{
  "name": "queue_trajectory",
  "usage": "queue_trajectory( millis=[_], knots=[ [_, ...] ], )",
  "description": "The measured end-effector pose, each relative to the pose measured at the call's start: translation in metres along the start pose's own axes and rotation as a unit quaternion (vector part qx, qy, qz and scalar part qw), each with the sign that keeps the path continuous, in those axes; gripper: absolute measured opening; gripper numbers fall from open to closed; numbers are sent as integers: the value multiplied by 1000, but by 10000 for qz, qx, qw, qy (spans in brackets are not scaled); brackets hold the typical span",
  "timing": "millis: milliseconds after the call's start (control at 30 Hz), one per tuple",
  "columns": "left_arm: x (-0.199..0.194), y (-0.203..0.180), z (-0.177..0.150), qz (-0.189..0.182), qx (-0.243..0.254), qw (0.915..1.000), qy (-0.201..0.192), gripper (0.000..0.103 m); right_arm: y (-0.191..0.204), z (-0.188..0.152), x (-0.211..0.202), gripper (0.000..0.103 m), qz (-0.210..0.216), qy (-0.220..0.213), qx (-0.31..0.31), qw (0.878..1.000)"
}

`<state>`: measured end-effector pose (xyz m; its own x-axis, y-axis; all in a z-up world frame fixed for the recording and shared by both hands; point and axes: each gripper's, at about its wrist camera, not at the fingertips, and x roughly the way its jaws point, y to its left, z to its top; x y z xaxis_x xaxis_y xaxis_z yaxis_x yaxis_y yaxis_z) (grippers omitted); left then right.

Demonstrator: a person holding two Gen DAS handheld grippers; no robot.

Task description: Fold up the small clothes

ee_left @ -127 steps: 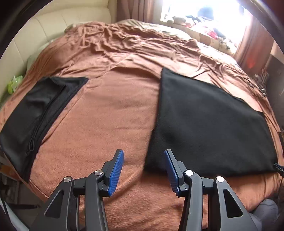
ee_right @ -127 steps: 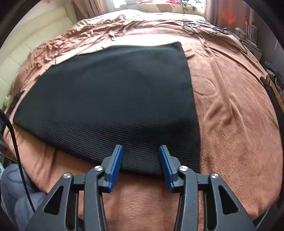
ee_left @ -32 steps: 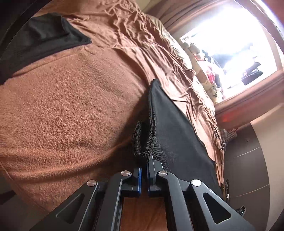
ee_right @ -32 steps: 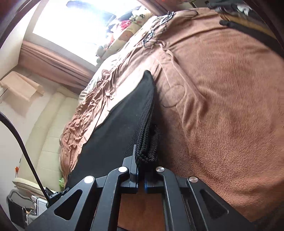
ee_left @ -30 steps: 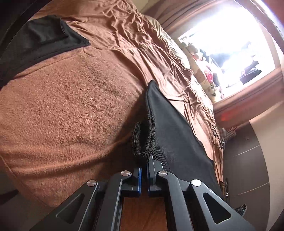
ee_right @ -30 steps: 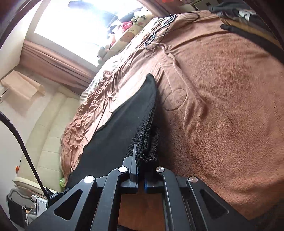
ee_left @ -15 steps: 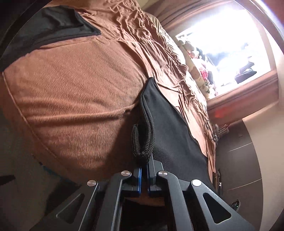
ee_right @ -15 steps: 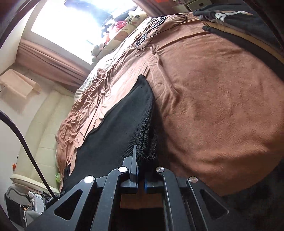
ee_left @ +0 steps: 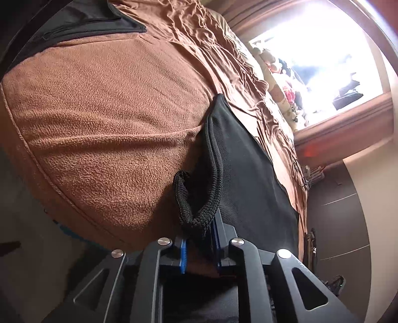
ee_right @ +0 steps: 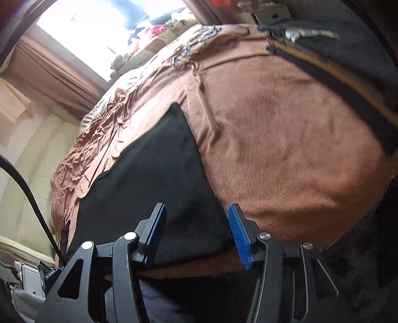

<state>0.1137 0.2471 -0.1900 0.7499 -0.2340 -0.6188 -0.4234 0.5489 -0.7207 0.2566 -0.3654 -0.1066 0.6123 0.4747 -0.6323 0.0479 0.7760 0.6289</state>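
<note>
A black knit garment (ee_left: 248, 174) lies flat on the brown blanket (ee_left: 112, 111), its near edge at the bed's front. My left gripper (ee_left: 200, 251) has its jaws slightly parted; the garment's bunched near-left corner (ee_left: 196, 203) still rests between the blue pads. In the right wrist view the same garment (ee_right: 154, 179) lies flat, and my right gripper (ee_right: 196, 233) is wide open and empty just above its near-right corner.
A second black garment (ee_left: 82, 22) lies at the bed's far left. Dark folded clothes (ee_right: 348, 57) are stacked at the right edge. A cream headboard (ee_right: 29, 161) and a bright window (ee_left: 311, 54) lie beyond the bed.
Both grippers held the garment's near corners shut half a second ago. Now the right one has opened wide and dropped its corner, and the left one's jaws have started to part.
</note>
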Motion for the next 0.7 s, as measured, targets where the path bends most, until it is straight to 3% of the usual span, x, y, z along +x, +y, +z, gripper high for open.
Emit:
queue_trajectory(
  millis=[267, 367, 700],
  knots=[
    [-3, 9, -6, -98, -348, 9992, -193, 18, 59, 0, -11, 50, 66, -63, -875, 9961],
    [-2, 10, -8, 19, -377, 9990, -235, 18, 87, -3, 3, 50, 331, 38, -1175, 9925],
    [5, 7, -17, 129, -402, 9984, -378, 18, 178, -15, 71, 40, 381, 562, -2118, 9749]
  ],
)
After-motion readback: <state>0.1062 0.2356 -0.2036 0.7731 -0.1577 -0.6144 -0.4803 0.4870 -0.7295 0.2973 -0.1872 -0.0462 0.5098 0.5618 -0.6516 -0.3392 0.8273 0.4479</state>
